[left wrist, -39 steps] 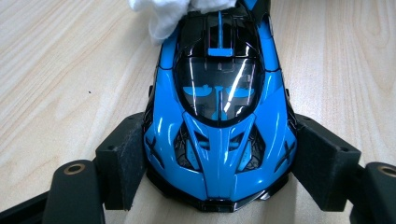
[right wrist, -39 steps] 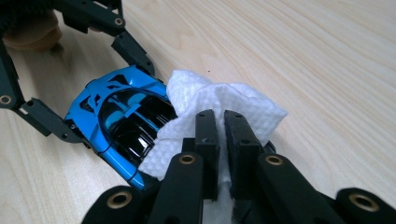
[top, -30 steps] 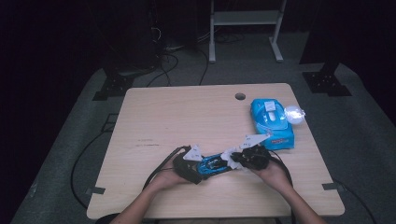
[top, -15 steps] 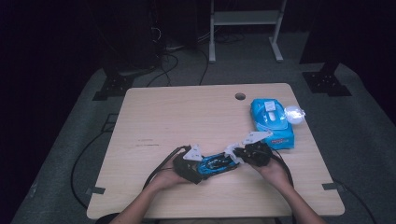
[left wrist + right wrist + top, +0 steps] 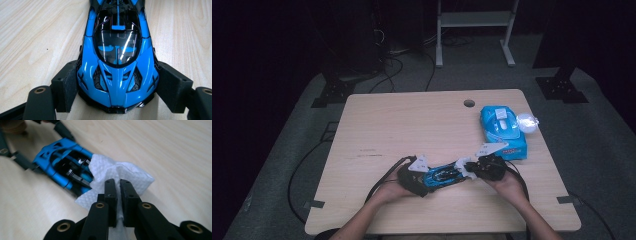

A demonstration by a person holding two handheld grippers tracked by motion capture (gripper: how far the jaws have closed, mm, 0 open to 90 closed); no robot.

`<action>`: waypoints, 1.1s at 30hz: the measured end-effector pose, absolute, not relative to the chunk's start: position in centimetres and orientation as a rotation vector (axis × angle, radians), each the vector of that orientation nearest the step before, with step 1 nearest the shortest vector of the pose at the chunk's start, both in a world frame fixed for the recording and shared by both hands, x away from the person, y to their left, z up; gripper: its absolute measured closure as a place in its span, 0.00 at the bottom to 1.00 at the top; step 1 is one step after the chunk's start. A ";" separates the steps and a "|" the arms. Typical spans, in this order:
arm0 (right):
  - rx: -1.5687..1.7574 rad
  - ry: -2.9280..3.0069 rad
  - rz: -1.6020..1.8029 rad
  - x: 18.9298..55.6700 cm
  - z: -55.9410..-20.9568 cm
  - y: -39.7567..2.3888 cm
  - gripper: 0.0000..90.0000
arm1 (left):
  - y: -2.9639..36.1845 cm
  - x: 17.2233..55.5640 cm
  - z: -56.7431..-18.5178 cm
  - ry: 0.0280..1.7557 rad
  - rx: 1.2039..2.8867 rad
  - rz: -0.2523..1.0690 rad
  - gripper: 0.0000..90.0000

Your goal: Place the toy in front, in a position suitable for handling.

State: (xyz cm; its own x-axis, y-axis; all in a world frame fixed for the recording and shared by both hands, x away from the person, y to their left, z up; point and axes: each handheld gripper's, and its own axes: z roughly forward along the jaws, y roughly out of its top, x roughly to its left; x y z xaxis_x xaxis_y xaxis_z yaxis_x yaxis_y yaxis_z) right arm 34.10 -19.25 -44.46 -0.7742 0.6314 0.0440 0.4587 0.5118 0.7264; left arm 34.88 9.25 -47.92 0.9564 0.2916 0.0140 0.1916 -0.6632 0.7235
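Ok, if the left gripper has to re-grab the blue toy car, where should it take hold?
Across the nose of the blue toy car, coming in from the front as the left gripper does now: the two flanks there are smooth and low, so a pad sits on each.

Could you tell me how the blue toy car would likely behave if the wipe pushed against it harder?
The toy car looks rigid and glossy, so probably slippery. It likely rolls freely, but the left tool clamps its nose, so it should hold.

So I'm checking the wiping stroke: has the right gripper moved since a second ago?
Yes, slightly. In the high view the right gripper has edged left, away from the blue wipes pack, along the toy car.
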 end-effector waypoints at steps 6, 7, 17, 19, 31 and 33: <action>0.895 2.576 1.145 32.9 -44.2 -19.0 0.93 | 9.2 34.9 -47.9 0.338 2.314 0.160 0.28; 0.877 2.593 1.151 33.1 -44.2 -18.5 0.93 | 9.3 34.9 -47.9 0.337 2.317 0.162 0.28; 0.863 2.651 1.157 33.8 -44.4 -17.7 0.93 | 9.2 34.9 -48.0 0.339 2.310 0.160 0.28; 0.826 2.693 1.133 33.5 -44.0 -17.7 0.93 | 9.3 34.9 -48.0 0.337 2.307 0.162 0.28; 0.759 2.609 1.137 33.7 -42.6 -17.7 0.66 | 9.2 34.9 -48.0 0.336 2.309 0.158 0.28; 0.760 2.609 1.167 34.0 -42.7 -17.5 0.61 | 9.2 34.9 -48.0 0.332 2.311 0.160 0.28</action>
State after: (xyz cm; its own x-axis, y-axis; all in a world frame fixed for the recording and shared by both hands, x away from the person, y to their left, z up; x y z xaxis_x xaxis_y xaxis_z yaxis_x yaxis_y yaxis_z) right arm 34.04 -17.49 -42.74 -0.8523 0.5215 0.0394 0.3771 0.5606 0.7372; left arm 34.95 9.24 -47.95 0.9579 0.2869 0.0121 0.1889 -0.6613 0.7259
